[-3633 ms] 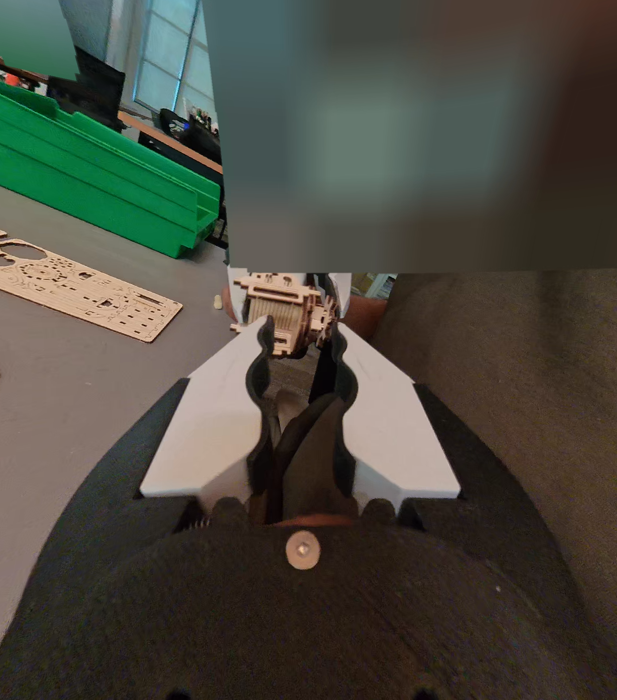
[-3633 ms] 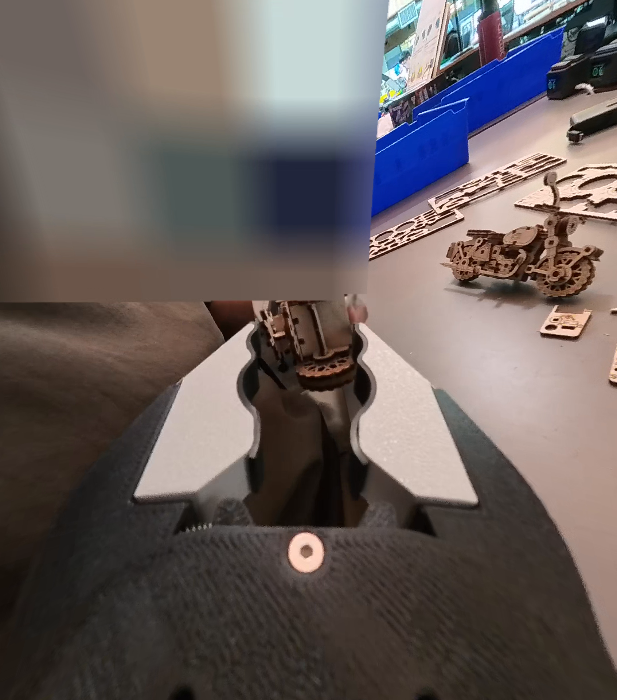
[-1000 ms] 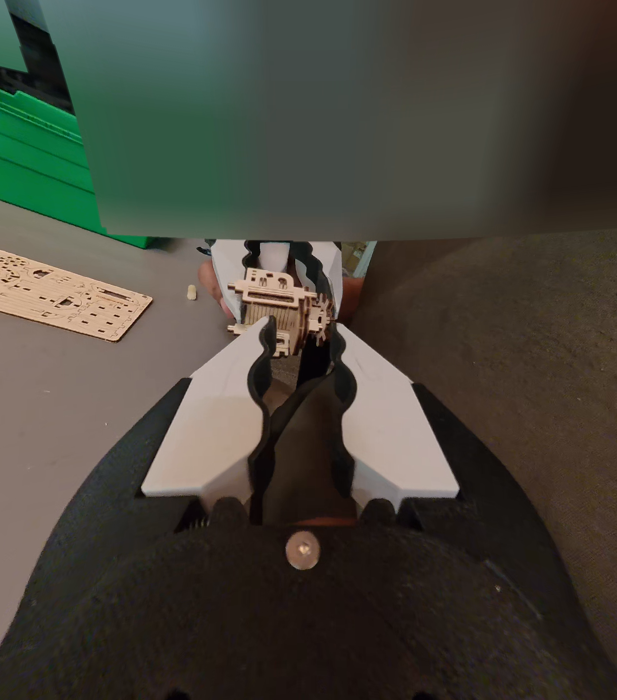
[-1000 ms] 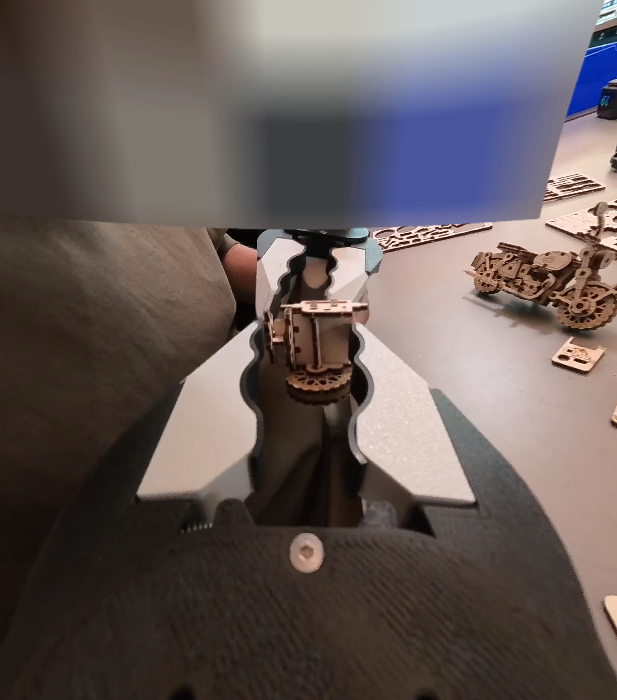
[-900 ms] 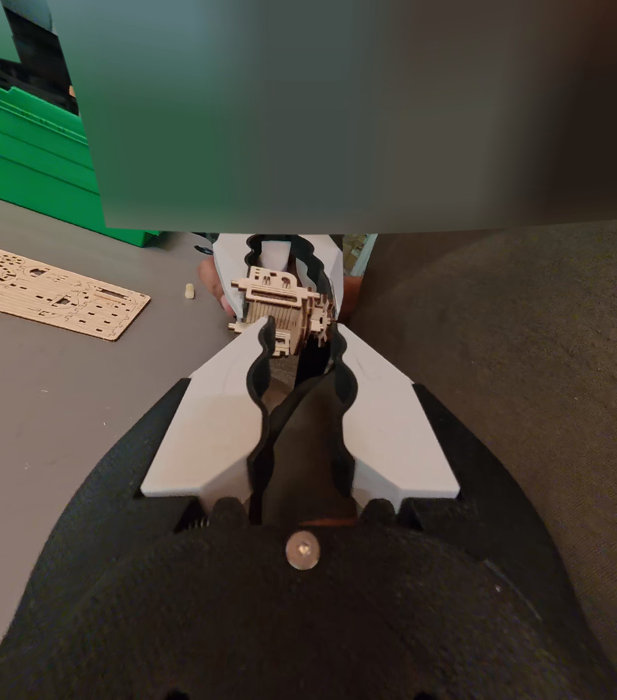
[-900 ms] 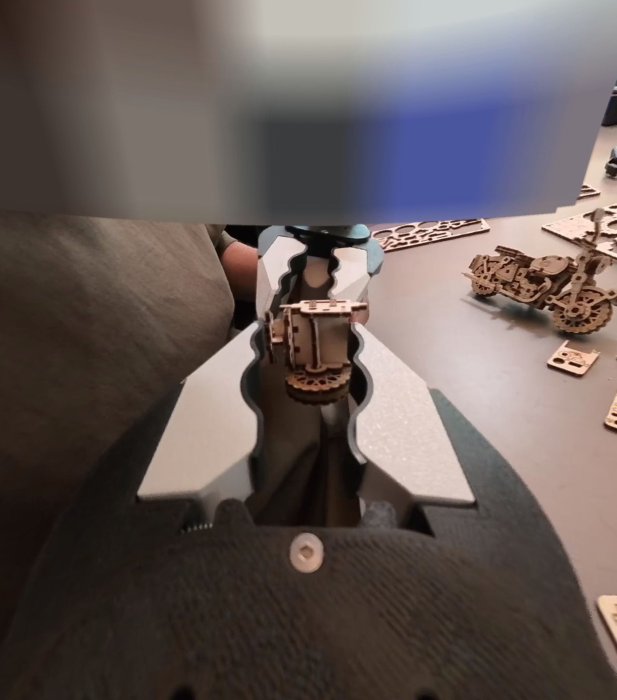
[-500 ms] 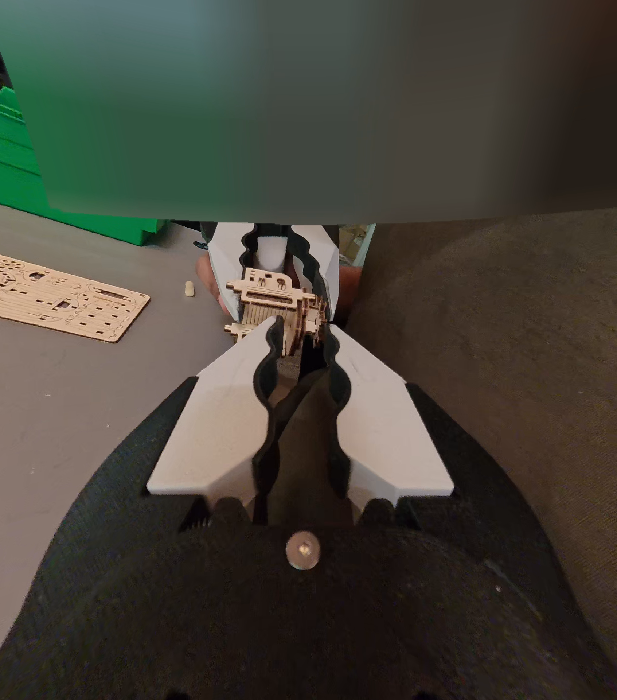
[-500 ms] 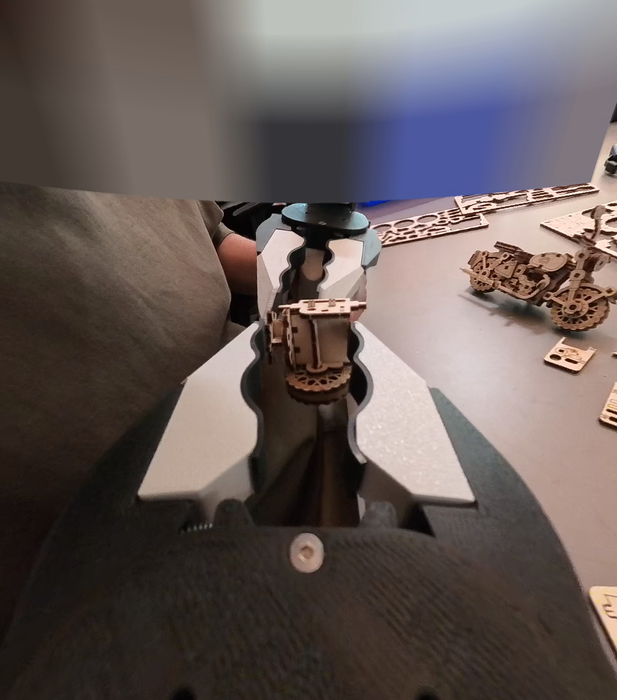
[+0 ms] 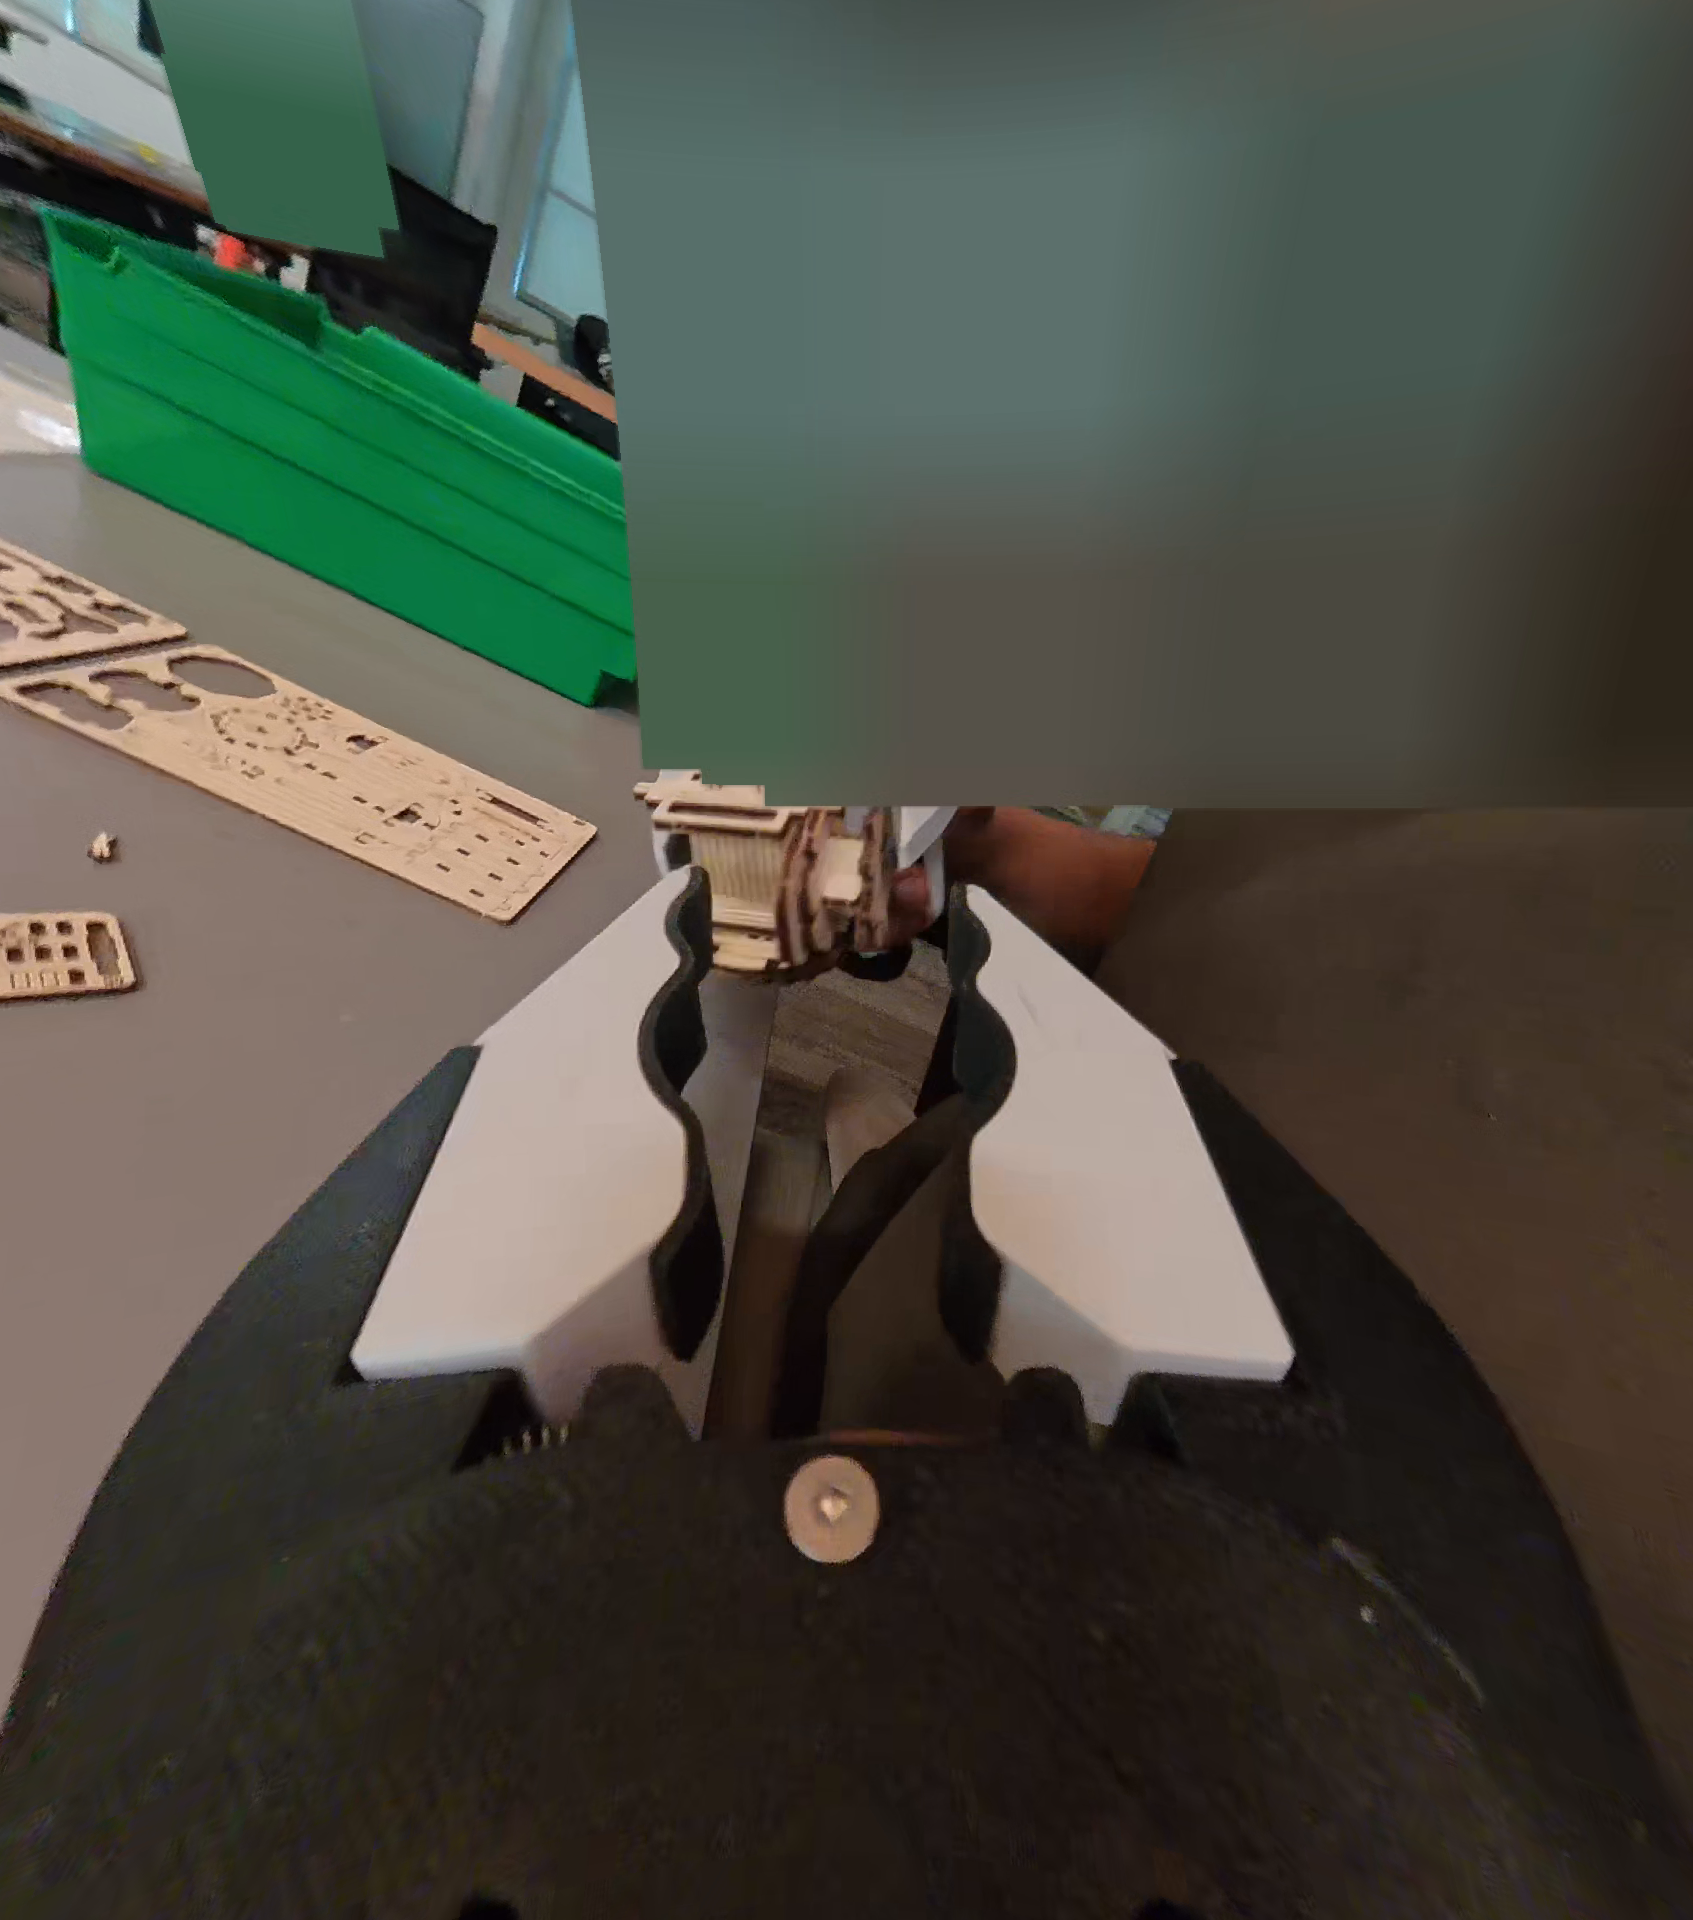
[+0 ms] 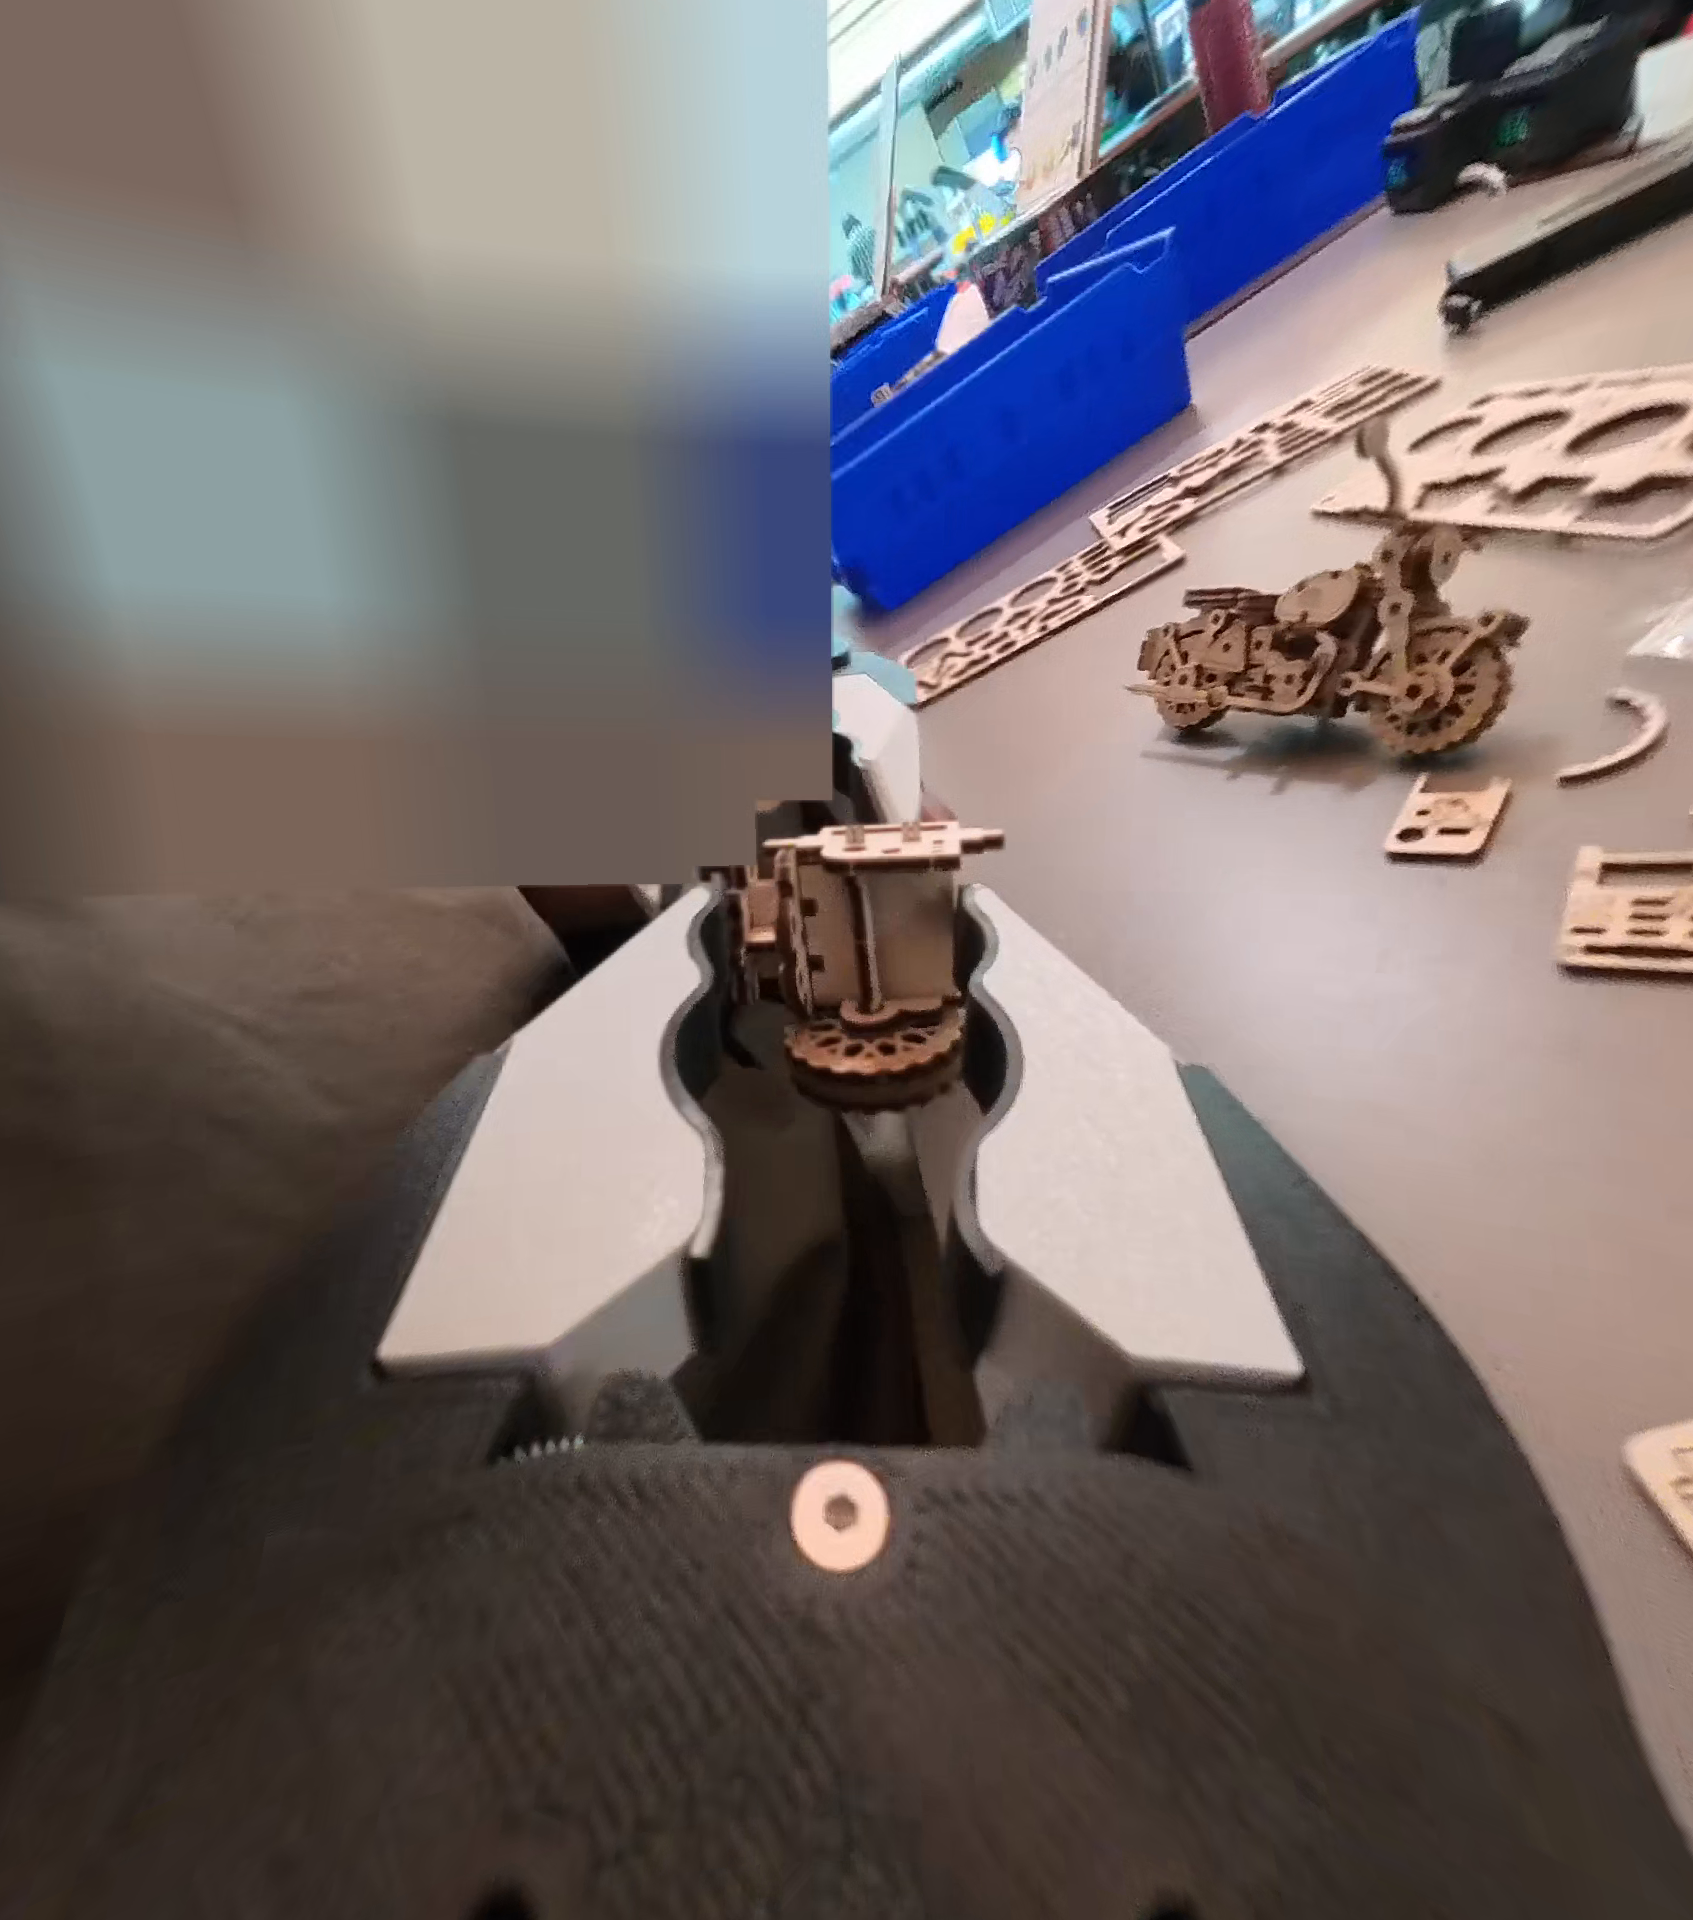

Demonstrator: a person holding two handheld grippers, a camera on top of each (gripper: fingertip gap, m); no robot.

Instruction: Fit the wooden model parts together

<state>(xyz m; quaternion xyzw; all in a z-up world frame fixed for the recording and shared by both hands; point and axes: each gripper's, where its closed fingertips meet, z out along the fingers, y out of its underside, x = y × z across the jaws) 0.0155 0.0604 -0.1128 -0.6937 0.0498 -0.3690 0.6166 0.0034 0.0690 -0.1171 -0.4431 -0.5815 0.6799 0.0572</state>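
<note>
A small wooden model assembly (image 10: 863,935) with a gear (image 10: 868,1039) at its underside sits between the tips of my right gripper (image 10: 842,920), which is shut on it. In the left wrist view the same assembly (image 9: 769,883) hangs just past my left gripper (image 9: 826,904). That gripper's jaws stand apart, with a gap between its right fingertip and the wood. A white finger of the right gripper (image 9: 920,831) shows behind the assembly. Both grippers are held above the table edge, close to the person's body.
A green bin (image 9: 333,457), punched wooden sheets (image 9: 302,748) and a small cut part (image 9: 16,961) lie left. A finished wooden motorcycle (image 10: 1330,655), loose parts (image 10: 1652,925), sheets (image 10: 1600,447) and a blue bin (image 10: 1008,426) lie right. The person's brown shirt (image 9: 1444,1143) is close.
My left gripper has opened and let go of the assembly. The right gripper still holds it. Both views have swung, showing more of the table.
</note>
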